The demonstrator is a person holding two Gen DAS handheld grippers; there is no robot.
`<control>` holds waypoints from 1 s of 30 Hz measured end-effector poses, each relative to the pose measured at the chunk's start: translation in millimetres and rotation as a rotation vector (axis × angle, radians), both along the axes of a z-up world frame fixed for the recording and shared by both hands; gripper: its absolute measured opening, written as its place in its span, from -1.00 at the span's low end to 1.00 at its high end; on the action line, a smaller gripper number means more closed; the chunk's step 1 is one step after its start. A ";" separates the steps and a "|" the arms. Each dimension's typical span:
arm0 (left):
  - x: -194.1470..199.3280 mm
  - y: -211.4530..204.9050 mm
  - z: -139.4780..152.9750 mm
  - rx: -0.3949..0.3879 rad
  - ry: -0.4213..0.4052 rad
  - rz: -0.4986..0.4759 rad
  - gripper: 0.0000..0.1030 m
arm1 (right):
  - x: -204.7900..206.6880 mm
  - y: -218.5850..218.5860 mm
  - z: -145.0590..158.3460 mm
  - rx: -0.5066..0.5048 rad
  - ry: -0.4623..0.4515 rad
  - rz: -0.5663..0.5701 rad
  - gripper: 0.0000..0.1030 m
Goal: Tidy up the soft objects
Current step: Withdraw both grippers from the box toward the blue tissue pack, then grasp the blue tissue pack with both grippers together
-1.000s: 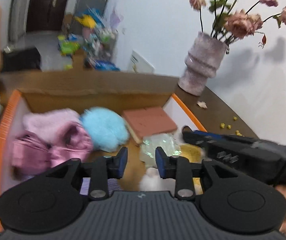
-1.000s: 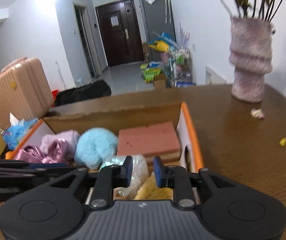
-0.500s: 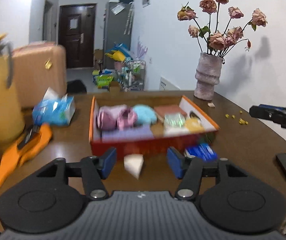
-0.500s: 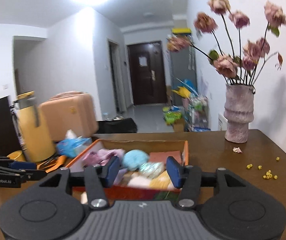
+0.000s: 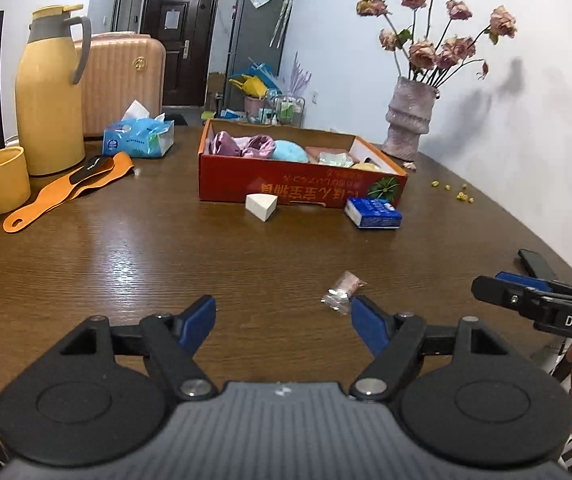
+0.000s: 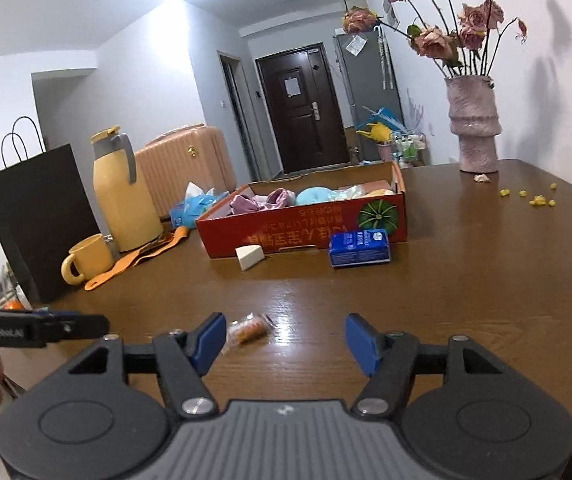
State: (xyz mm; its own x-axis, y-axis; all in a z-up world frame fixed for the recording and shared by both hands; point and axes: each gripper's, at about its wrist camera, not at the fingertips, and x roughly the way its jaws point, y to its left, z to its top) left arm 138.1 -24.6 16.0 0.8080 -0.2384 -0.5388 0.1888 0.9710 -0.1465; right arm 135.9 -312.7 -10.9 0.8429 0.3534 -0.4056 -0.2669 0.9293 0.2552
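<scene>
1. Soft objects (image 5: 286, 151) sit packed in the red box (image 5: 298, 182) at mid-bench; a second ago both grippers hovered right over it.
2. Left gripper (image 5: 282, 320) and right gripper (image 6: 282, 340) now hang far back, fingers opening, nothing between them.
3. White wedge sponge (image 5: 261, 205) and blue pack (image 5: 373, 212) lie outside, likely next.

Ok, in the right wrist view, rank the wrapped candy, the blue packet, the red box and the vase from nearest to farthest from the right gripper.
From the right gripper, whose jaws are opening with nothing between them:
1. Wrapped candy, just ahead by the left finger.
2. Blue packet, mid-table, slightly right.
3. Red box, directly behind the packet.
4. Vase, far right by the wall.
</scene>
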 end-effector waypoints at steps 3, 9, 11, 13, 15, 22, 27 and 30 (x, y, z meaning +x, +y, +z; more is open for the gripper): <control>-8.2 -4.4 0.0 0.003 -0.007 -0.017 0.50 | -14.1 2.0 0.9 0.006 -0.014 0.002 0.27; 2.0 -14.8 -2.4 -0.005 0.002 -0.041 0.50 | -14.2 -3.2 1.9 0.014 -0.017 -0.008 0.27; 14.3 -21.5 -4.9 -0.009 0.014 -0.062 0.47 | -8.0 -7.8 -1.5 0.026 -0.008 -0.020 0.27; 32.5 -30.3 -5.9 -0.020 0.026 -0.088 0.43 | 4.6 -12.4 -4.7 0.030 0.007 -0.028 0.26; 59.4 -41.2 -6.8 -0.045 0.024 -0.121 0.34 | 24.7 -17.7 -6.3 0.036 0.018 -0.037 0.24; 183.7 -90.4 -17.2 -0.134 0.120 -0.198 0.03 | 132.7 -39.8 -8.8 0.103 0.081 -0.107 -0.12; 256.7 -112.5 -35.1 -0.211 0.215 -0.195 -0.21 | 203.2 -46.0 -21.7 0.140 0.137 -0.123 -0.25; 276.8 -116.4 -50.7 -0.247 0.266 -0.195 -0.39 | 230.7 -48.0 -34.6 0.154 0.179 -0.143 -0.32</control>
State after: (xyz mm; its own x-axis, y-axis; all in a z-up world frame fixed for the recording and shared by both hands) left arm 414.9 -141.0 -34.7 0.5748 -0.5220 -0.6301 0.2900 0.8501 -0.4397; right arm 366.5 -360.6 -45.5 0.8083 0.3054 -0.5033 -0.0741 0.9009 0.4276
